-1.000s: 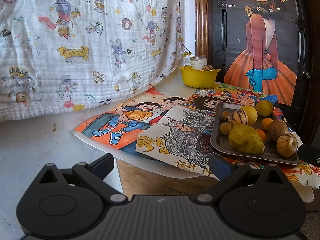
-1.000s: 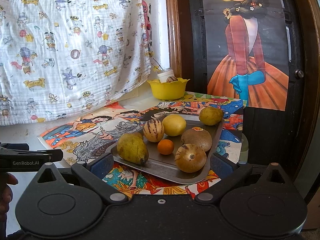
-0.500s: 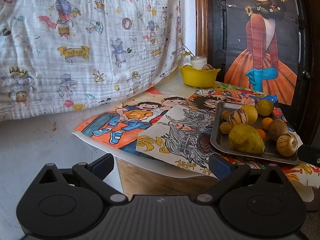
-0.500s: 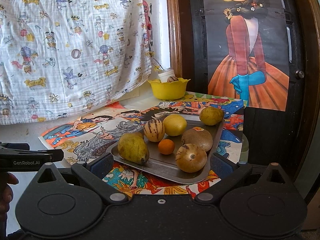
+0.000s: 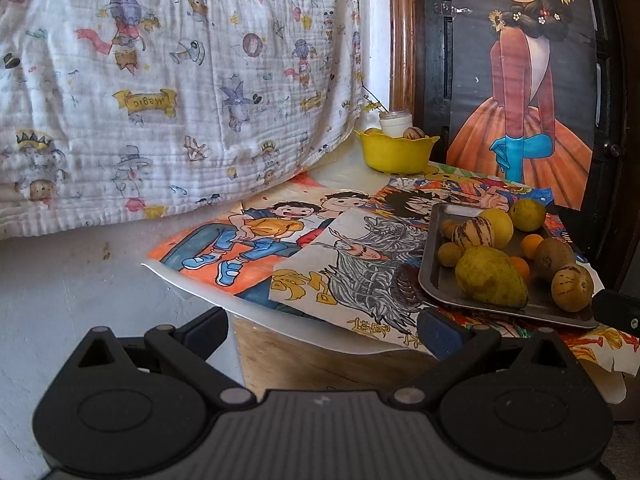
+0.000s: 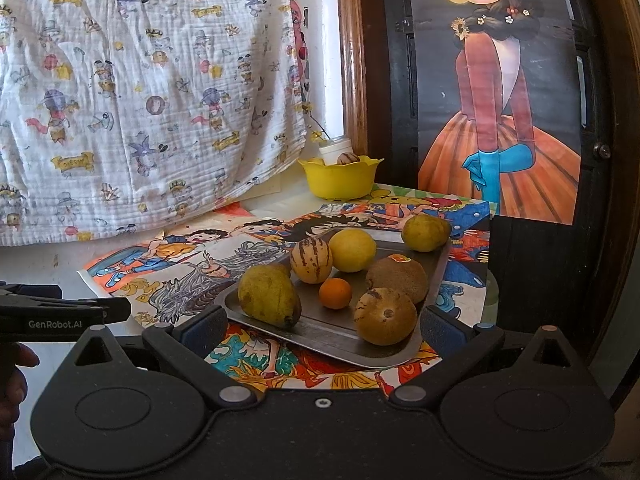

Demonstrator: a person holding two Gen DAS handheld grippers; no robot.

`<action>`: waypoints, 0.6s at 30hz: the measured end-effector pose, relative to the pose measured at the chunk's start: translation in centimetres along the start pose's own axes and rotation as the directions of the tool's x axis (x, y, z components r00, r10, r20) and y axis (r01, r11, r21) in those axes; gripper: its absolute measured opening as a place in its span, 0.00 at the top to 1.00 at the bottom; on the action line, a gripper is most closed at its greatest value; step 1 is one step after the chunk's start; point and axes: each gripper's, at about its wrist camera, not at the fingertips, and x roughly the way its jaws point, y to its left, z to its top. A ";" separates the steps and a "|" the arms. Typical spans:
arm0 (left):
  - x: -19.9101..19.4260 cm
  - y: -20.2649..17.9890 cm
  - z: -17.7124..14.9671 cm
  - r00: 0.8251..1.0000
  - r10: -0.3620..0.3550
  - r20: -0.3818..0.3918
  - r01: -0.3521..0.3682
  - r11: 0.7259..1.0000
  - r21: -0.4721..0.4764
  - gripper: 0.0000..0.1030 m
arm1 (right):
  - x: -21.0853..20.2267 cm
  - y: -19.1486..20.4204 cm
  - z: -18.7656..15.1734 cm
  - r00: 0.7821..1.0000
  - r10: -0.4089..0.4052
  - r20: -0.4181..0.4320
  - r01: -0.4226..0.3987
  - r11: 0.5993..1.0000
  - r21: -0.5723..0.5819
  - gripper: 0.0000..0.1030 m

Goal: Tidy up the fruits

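Both tools (image 5: 320, 326) (image 6: 322, 322) unmoved — jaws wide, empty — tray (image 6: 320, 332) unchanged

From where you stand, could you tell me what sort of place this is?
Probably a room in a home: a cartoon-print cloth hangs behind a table spread with coloured drawings, and a wooden door frame stands nearby.

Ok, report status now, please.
Both tongs, left and right, open, empty. Fruits on grey metal tray; yellow plastic bowl behind. Path clear.

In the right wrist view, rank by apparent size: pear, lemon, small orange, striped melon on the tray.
1. Pear, though it sits nearest the camera.
2. Lemon and striped melon look alike; no ranking.
3. Small orange, clearly smallest.
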 end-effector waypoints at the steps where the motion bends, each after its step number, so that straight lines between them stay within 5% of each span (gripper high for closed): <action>1: 0.0 0.0 -0.1 1.000 -0.001 0.000 0.001 1.000 0.000 0.00 | 0.0 0.0 0.0 1.000 0.000 0.000 0.000 1.000 0.000 0.01; 18: 0.1 0.3 0.4 1.000 0.000 -0.013 0.000 1.000 -0.030 0.00 | 0.1 0.1 0.0 1.000 0.001 -0.001 -0.001 1.000 -0.002 0.01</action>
